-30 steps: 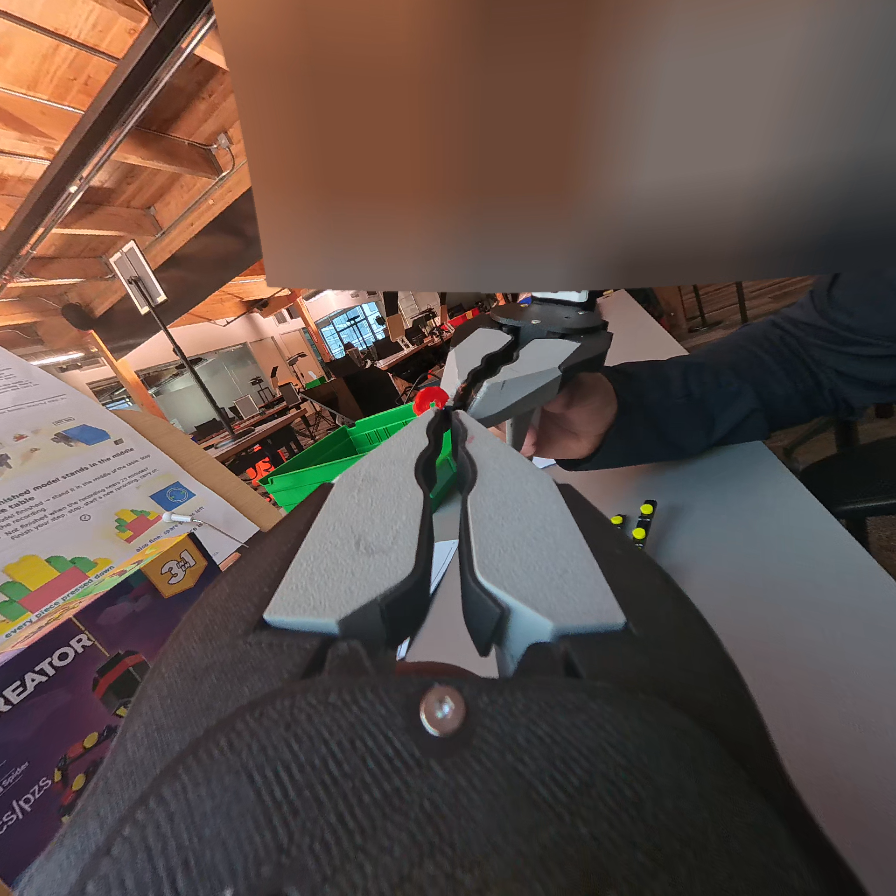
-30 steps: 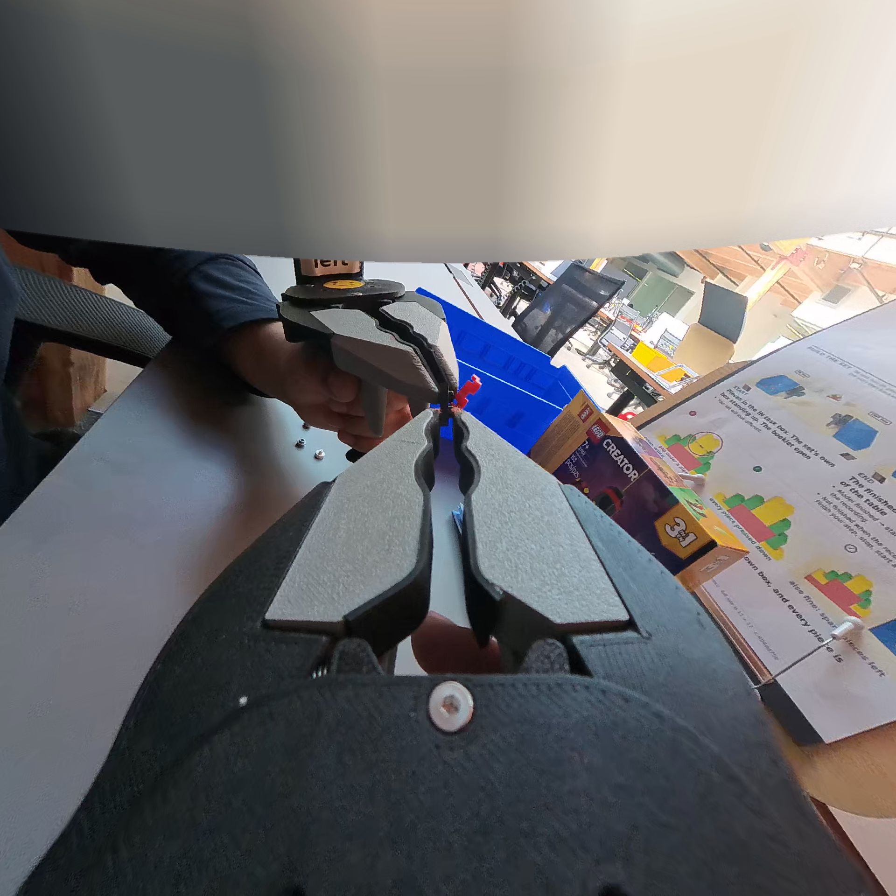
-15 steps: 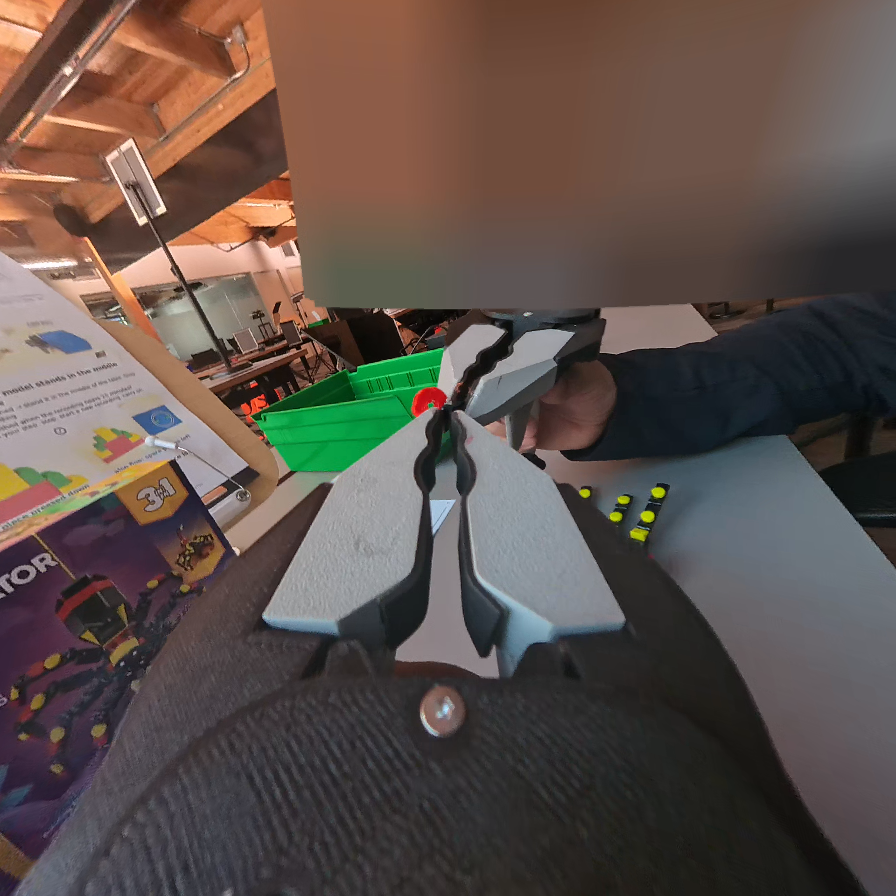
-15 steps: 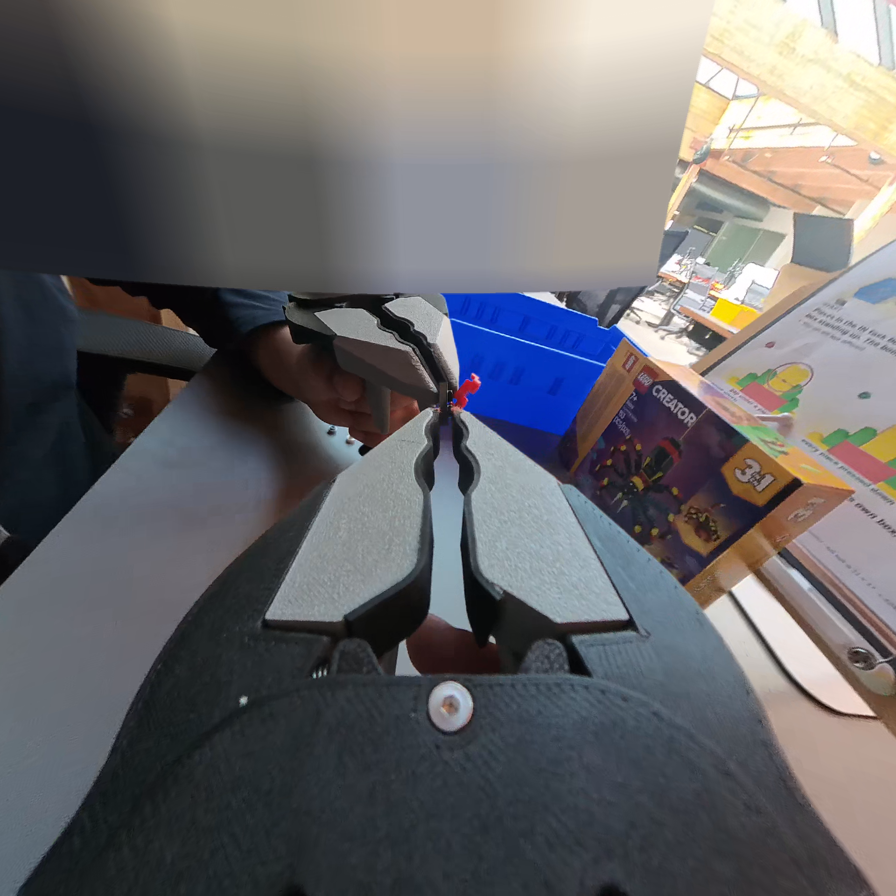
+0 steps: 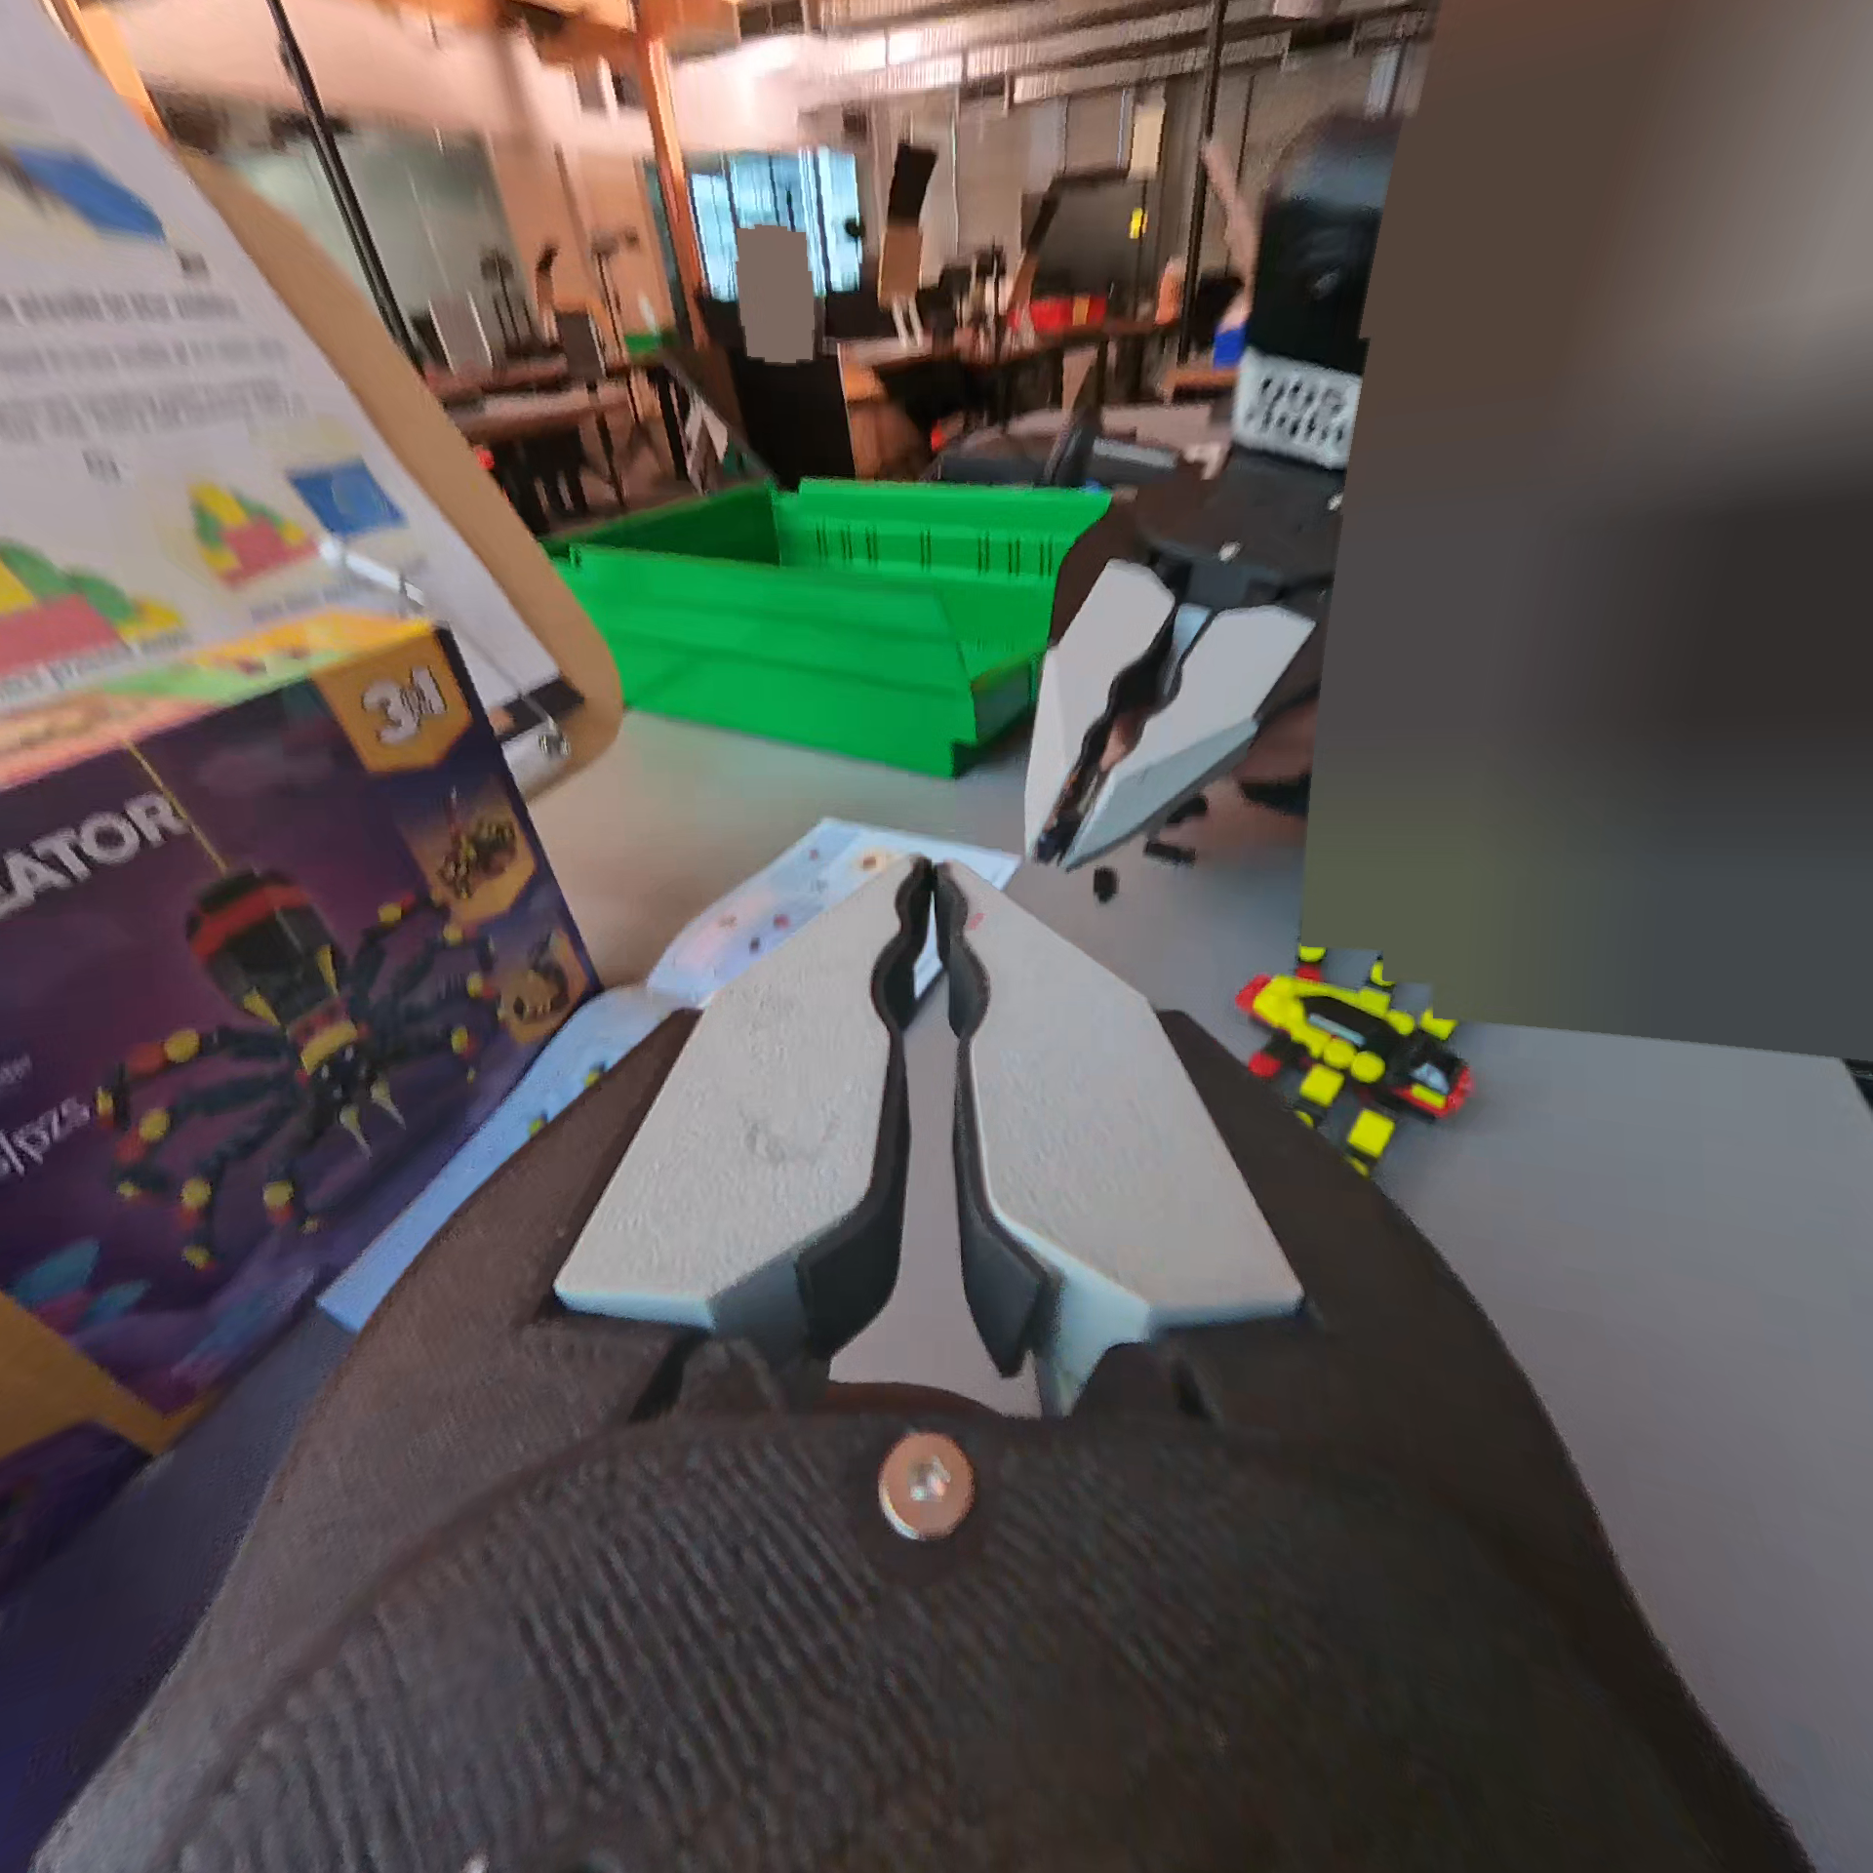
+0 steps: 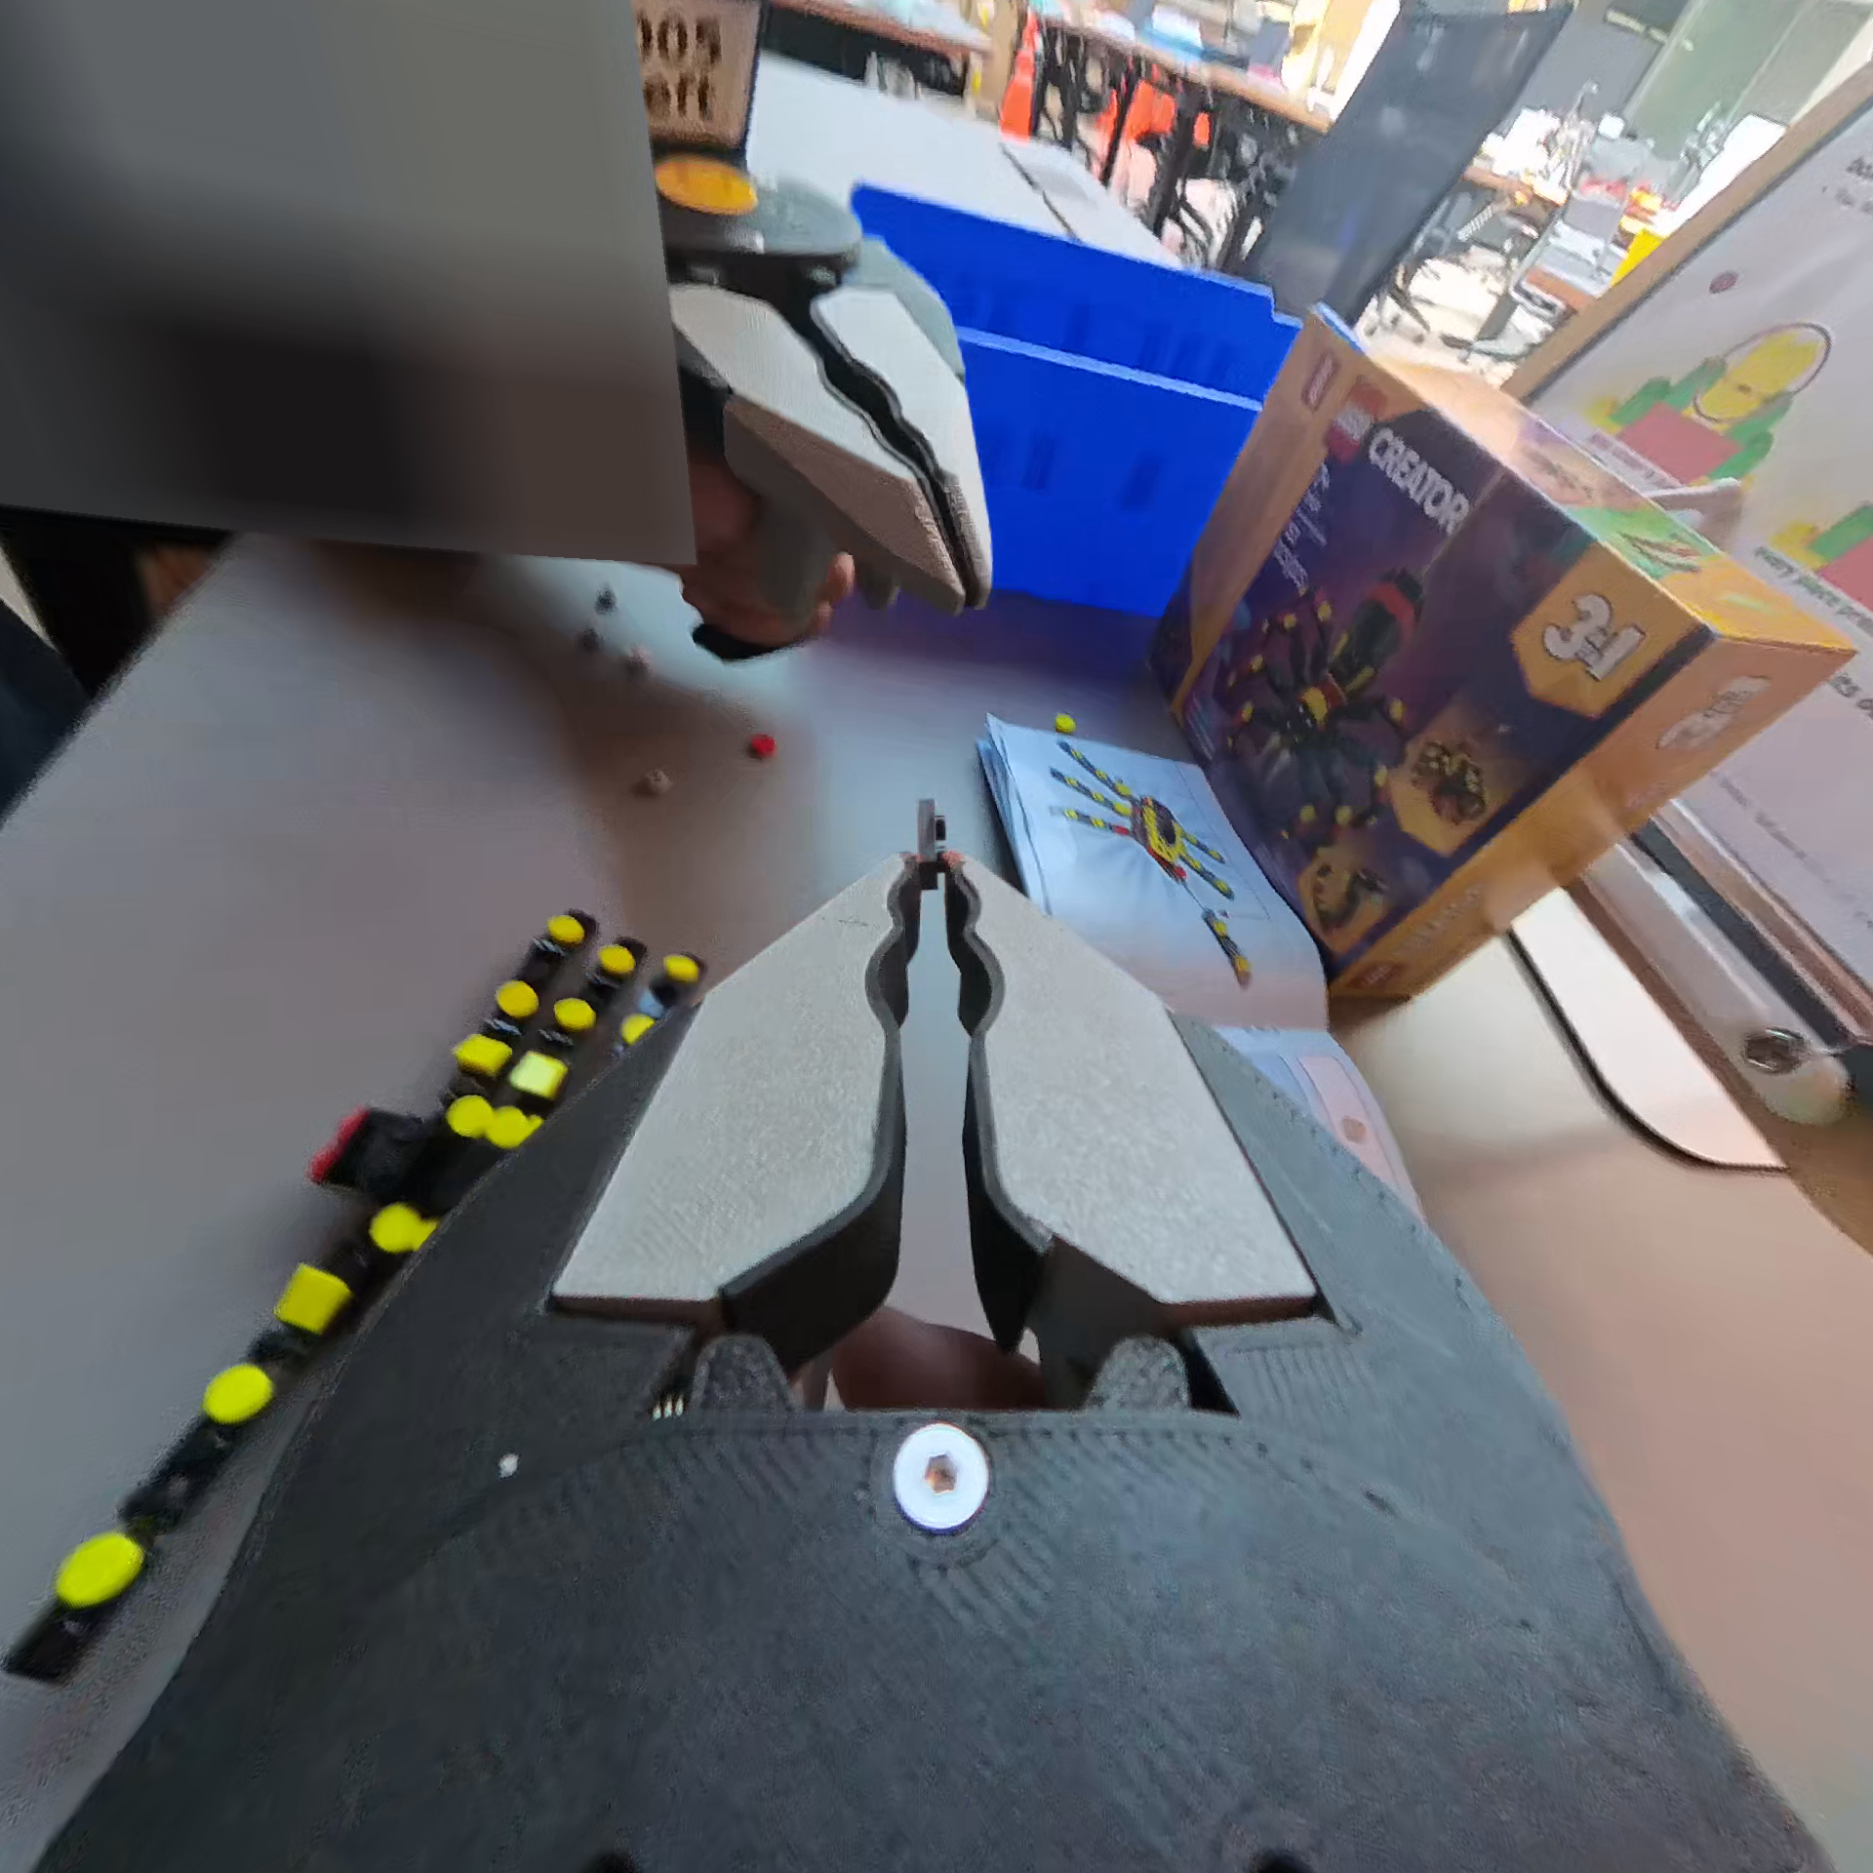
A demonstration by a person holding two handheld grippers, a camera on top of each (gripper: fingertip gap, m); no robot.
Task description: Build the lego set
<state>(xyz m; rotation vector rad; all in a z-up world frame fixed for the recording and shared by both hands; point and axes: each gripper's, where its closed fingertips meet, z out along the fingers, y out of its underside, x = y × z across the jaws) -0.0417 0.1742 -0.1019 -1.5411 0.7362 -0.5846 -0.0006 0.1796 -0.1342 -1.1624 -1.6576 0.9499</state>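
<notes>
Lying to the left of the right gripper's (image 6: 929, 880) jaws, the black-and-yellow spider model (image 6: 487, 1084) is resting on the counter (image 6: 304, 770), likely parked within reach for the next piece. Between those jaws, nearly pressed together, a small dark piece (image 6: 928, 829) is being pinched at the very tips, apparently to carry it toward the model. Just right of them the instruction booklet (image 6: 1135, 862) is lying open, backed by the set box (image 6: 1439, 649). The left gripper (image 5: 930, 880) is hovering, jaws closed on nothing visible.
</notes>
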